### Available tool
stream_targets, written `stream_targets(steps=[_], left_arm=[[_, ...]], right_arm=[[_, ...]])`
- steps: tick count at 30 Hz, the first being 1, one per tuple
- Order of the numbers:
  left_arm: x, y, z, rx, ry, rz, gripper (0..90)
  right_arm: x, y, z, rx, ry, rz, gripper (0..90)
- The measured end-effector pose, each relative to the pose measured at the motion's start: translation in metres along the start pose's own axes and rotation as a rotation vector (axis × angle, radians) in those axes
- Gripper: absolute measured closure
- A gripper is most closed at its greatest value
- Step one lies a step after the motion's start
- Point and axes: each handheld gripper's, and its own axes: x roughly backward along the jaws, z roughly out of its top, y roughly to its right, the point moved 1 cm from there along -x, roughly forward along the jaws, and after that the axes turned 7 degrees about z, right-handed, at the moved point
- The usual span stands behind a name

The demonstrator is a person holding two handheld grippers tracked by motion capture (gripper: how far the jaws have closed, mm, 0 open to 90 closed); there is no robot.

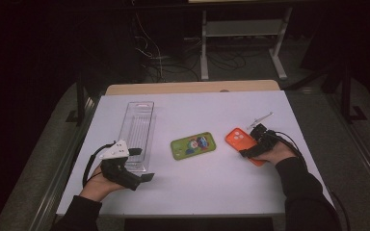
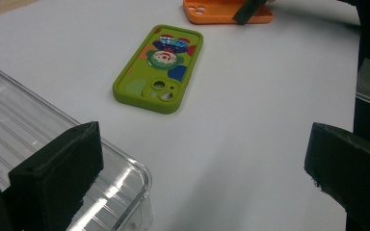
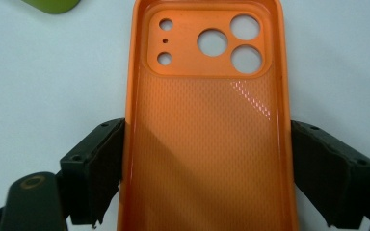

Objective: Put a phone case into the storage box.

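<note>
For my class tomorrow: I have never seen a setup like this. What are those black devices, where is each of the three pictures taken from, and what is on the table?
A person sits at a white table and holds a hand-held gripper in each hand; each has two black jaws.

The high view looks down from above the person. The other two come from small cameras riding on the grippers, looking along their jaws.

On the table lie a clear plastic tray, a green phone case with a cartoon picture, and an orange phone case lying hollow side up.

The right gripper has its jaws against both long sides of the orange case, gripping it. The left gripper is open and holds nothing; one jaw sits over the tray's corner.
</note>
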Motion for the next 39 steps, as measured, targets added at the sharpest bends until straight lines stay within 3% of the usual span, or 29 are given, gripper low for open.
stream_targets(steps=[9,10,13,21,30,39], left_arm=[[0.001,-0.001,0.002,0.0,-0.003,0.0,0.0],[0.001,-0.001,0.005,-0.019,-0.018,0.004,0.0],[0.003,-0.001,0.014,-0.01,-0.013,-0.003,0.0],[0.002,-0.003,0.039,-0.06,-0.032,-0.018,0.0],[-0.022,-0.001,0.072,-0.096,-0.008,-0.068,0.0],[-0.048,0.003,0.098,-0.112,0.038,-0.114,0.0]], right_arm=[[0.007,0.002,0.0,-0.001,-0.002,0.012,15.4],[0.011,0.003,0.003,0.008,-0.003,0.024,15.4],[0.016,0.006,0.008,0.03,-0.006,0.03,15.4],[0.027,0.002,0.019,0.084,0.003,0.05,15.3],[0.042,-0.006,0.034,0.149,0.025,0.085,15.3],[0.045,-0.011,0.044,0.164,0.039,0.127,15.3]])
